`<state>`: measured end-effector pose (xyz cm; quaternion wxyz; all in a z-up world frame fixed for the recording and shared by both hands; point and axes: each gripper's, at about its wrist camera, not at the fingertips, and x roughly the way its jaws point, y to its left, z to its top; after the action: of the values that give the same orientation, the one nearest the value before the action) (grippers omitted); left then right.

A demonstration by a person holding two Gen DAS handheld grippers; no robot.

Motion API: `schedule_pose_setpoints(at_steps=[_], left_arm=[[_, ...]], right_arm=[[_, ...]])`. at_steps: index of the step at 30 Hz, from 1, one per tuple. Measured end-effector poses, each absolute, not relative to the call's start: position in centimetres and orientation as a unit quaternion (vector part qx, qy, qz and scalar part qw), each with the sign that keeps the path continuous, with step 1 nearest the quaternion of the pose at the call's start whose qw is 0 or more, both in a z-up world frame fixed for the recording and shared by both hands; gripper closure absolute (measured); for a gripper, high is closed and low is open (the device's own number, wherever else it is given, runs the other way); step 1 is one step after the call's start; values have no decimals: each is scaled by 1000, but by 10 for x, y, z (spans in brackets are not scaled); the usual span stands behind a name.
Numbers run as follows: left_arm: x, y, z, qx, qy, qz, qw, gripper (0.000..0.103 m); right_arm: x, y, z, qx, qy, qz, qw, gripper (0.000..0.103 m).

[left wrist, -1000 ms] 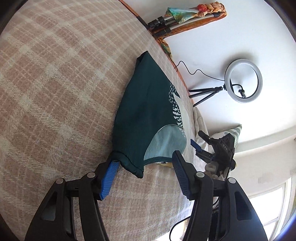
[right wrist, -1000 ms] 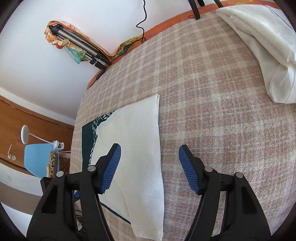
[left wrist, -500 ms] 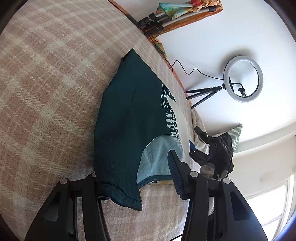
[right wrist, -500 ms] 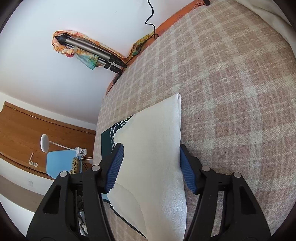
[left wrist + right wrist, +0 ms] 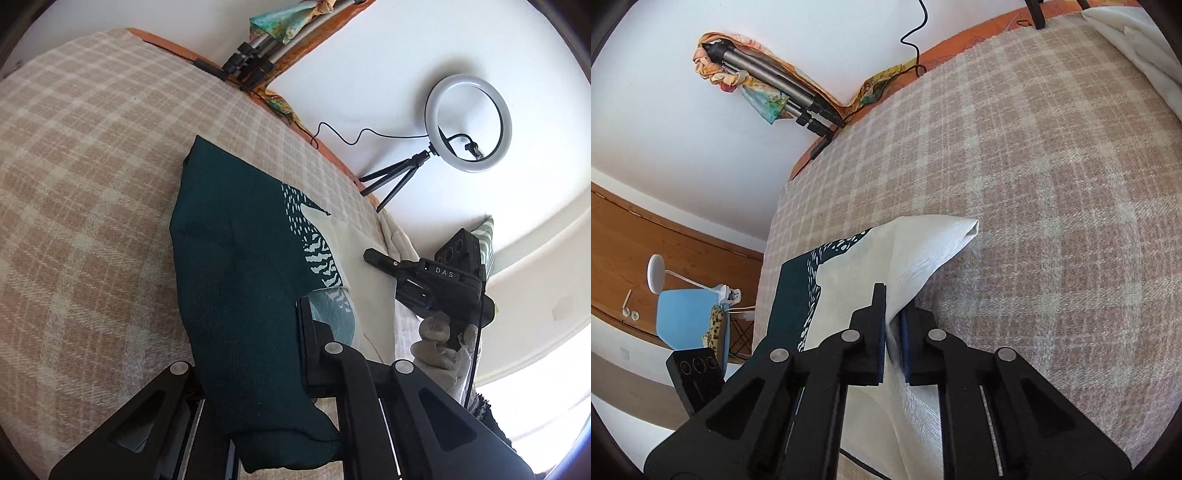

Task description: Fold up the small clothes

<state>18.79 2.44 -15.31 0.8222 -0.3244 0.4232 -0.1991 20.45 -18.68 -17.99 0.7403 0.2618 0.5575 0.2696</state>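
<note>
Gripping the garment (image 5: 236, 280) in both claws: left claw (image 5: 258, 369) pinching the dark green end, right claw (image 5: 892, 332) pinching the cream edge. Lying mostly flat on the plaid bed (image 5: 1034, 184); corners gathered, fold apparently just beginning, laying over and smoothing remaining.

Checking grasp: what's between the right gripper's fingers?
In the right wrist view, the right gripper is shut on a pinched fold of the garment's cream fabric; nothing else sits between the fingers. Plaid blanket lies beyond.
</note>
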Motion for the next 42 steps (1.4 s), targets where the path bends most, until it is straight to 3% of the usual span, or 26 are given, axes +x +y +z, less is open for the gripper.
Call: schedule_pose_setpoints(at_steps=[16,42], left_arm=[[199,-27,-110,-277,393,-252,840,99],[308,-255,-51,-157,338,-367,852,99]], right_arm=[[195,-202,-101,182,512,266,797,97],[269,-430,-12,137,431,105,886,97]])
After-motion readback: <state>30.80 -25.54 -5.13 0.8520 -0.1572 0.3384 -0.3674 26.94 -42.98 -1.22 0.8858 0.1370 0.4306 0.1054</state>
